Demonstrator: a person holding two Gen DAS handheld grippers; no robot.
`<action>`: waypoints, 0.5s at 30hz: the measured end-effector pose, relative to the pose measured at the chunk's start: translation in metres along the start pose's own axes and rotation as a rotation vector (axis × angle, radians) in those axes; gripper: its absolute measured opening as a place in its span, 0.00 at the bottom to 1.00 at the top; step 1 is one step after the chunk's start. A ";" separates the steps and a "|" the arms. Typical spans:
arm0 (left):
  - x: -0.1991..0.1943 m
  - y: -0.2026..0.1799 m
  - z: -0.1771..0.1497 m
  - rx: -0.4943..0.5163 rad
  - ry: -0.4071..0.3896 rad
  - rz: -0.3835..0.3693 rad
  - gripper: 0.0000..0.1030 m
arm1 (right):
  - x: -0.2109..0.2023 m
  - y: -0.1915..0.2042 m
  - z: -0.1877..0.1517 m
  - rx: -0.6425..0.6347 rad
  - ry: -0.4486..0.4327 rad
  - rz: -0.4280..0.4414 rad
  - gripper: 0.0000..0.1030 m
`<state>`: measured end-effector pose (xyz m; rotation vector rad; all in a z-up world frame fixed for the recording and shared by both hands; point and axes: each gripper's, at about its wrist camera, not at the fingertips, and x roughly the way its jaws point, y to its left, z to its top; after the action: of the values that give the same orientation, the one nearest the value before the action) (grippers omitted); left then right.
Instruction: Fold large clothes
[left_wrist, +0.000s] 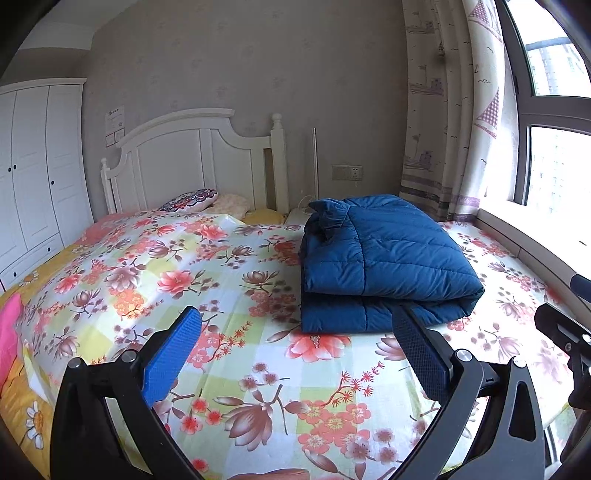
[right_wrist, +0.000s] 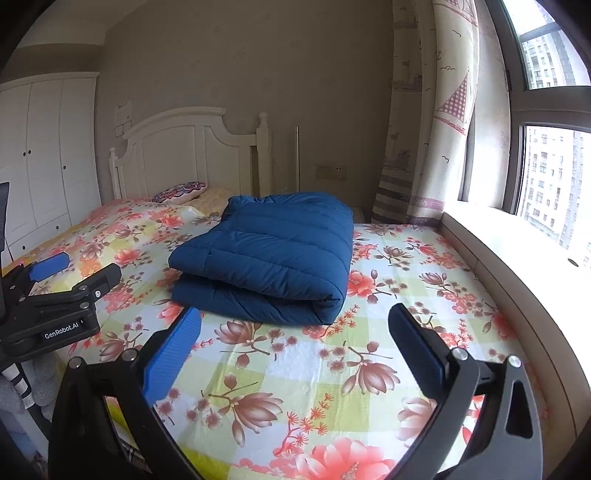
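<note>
We hold both sets of jaws wide and empty; the left gripper (left_wrist: 295, 350) and right gripper (right_wrist: 295, 343) hover low over the floral bed (right_wrist: 295, 387); just beyond them lies the blue padded jacket (right_wrist: 269, 254), folded into a thick bundle, its long axis running near to far; it seems nearer our left gripper, sitting right of its centre and ahead-left of our right; the fold looks finished.

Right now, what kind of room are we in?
Most likely a bedroom in a flat: a bed with a white headboard, a white wardrobe, and a curtained window. A folded blue jacket lies on the bed.
</note>
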<state>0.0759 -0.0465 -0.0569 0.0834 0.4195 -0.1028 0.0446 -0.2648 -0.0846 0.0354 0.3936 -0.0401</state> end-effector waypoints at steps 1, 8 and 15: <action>0.000 0.000 -0.001 0.000 0.001 0.001 0.96 | 0.000 0.000 0.000 0.000 0.000 0.000 0.98; 0.001 -0.002 -0.002 0.003 0.006 -0.002 0.96 | 0.000 0.000 0.000 0.004 0.004 0.000 0.98; 0.002 -0.001 -0.003 0.001 0.007 -0.001 0.96 | -0.001 0.005 0.001 0.000 0.003 0.006 0.98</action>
<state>0.0758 -0.0475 -0.0607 0.0844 0.4269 -0.1031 0.0438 -0.2594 -0.0831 0.0367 0.3965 -0.0342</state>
